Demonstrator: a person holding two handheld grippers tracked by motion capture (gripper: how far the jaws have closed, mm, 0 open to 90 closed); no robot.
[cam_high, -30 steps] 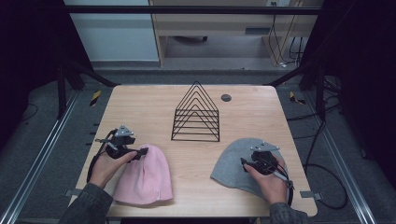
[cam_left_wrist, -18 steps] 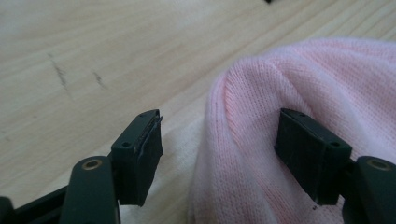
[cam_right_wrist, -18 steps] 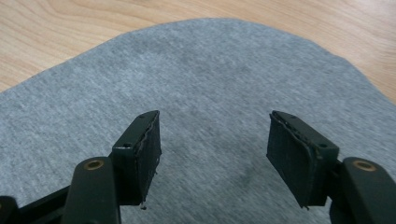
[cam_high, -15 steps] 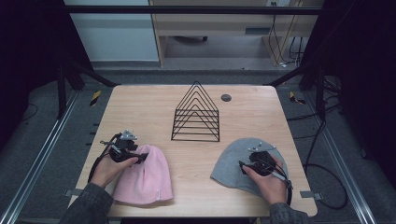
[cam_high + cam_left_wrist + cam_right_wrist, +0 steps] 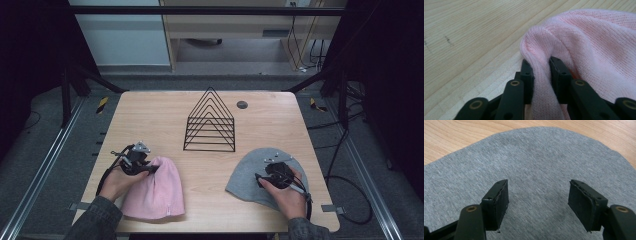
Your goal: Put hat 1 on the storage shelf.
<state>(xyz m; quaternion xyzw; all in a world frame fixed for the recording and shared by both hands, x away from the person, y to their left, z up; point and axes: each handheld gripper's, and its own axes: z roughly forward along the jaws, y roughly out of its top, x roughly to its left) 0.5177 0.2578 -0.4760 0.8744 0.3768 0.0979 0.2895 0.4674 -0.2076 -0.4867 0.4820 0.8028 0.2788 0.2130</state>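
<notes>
High view: the wooden table (image 5: 150, 115) spans the scene, and the person's two forearms come in from its near edge. At the table's middle stands a black wire rack (image 5: 210, 121) of nested triangles, with a small dark round disc (image 5: 242, 104) just beyond it to the right. A pink knit beanie (image 5: 155, 192) lies flat near the left front edge; a grey beanie (image 5: 246, 176) lies near the right front edge, well apart from the pink one. The left forearm, in a dark sleeve (image 5: 95, 220), angles up and inward, its hand wrapped around the left gripper (image 5: 150, 169), which points toward the pink beanie's crown. The right hand (image 5: 286, 192) rests over the grey beanie, holding the right gripper (image 5: 260, 176) low above the cloth. Left gripper view has the jaws, which have just been closing, pinching a raised fold of pink knit. Right gripper view has the jaws standing wide apart over flat grey fabric, nothing pressed between the pads (image 5: 501, 202).
</notes>
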